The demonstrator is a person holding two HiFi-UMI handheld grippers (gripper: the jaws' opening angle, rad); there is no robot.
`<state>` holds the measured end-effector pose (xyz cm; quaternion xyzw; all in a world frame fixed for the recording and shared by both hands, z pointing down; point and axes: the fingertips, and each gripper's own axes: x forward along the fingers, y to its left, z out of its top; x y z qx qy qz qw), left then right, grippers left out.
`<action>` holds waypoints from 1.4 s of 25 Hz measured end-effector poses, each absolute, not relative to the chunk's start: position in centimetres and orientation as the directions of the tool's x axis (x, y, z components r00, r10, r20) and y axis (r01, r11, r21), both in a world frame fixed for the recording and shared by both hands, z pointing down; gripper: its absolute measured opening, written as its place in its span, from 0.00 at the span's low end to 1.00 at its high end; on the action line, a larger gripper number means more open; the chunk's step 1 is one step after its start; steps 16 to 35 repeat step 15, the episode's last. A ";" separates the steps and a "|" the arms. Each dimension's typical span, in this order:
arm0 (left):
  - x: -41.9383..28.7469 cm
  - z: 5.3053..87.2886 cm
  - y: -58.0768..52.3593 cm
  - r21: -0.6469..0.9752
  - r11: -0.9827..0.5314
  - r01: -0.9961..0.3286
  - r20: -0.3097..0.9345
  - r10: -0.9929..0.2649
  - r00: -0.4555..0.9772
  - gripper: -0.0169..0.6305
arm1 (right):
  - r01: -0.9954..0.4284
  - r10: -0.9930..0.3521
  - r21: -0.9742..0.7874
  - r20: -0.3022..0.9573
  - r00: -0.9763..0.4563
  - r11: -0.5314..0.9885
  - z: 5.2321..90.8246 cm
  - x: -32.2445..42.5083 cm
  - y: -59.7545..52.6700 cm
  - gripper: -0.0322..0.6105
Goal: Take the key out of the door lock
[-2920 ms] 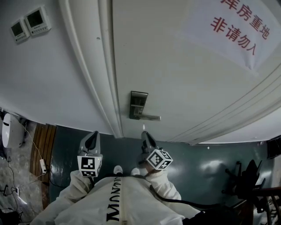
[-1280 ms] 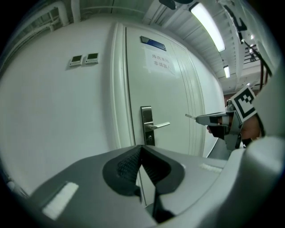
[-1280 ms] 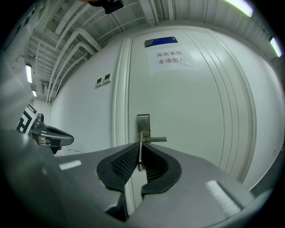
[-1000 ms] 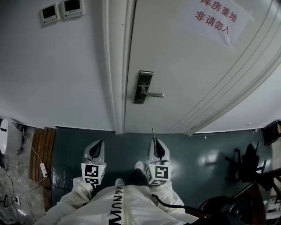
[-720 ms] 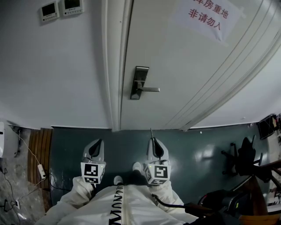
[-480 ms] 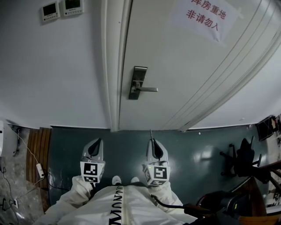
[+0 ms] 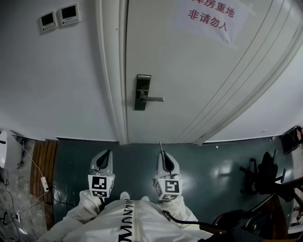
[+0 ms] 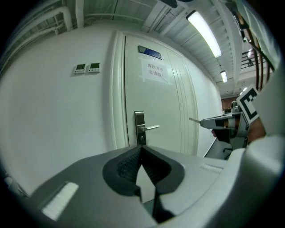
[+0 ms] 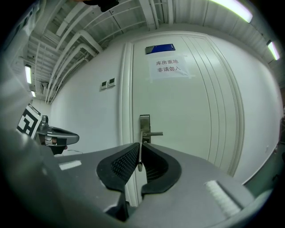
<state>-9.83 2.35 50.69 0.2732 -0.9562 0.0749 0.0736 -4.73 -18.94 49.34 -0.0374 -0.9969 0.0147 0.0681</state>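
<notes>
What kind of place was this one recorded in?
Probably a corridor in a workplace or plant building: a closed white door bearing a taped paper notice, two wall control panels beside it, exposed ceiling pipes.

Paper sign (image 7: 208,20) on the door (image 7: 189,94) reads "库房重地 非请勿入".

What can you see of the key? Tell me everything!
The key looks like a thin, silvery metal sliver, seen edge-on, so its teeth cannot be made out. It is pinched between the ribbed black pads of the right hand-held gripper, which is shut on it. In the head view its tip pokes out ahead of the jaws. It is out of the door lock, well away from it, touching only the pads.
</notes>
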 end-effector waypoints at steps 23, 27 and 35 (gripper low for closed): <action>-9.3 50.2 -0.5 -0.134 0.840 -0.526 0.175 -0.502 -0.847 0.03 | 0.100 0.104 -0.042 0.112 -0.988 0.994 49.0 -4.6 -21.2 0.09; -9.3 50.2 -0.5 -0.134 0.840 -0.526 0.175 -0.502 -0.847 0.03 | 0.100 0.104 -0.042 0.112 -0.988 0.994 49.0 -4.6 -21.2 0.09; -9.3 50.2 -0.5 -0.134 0.840 -0.526 0.175 -0.502 -0.847 0.03 | 0.100 0.104 -0.042 0.112 -0.988 0.994 49.0 -4.6 -21.2 0.09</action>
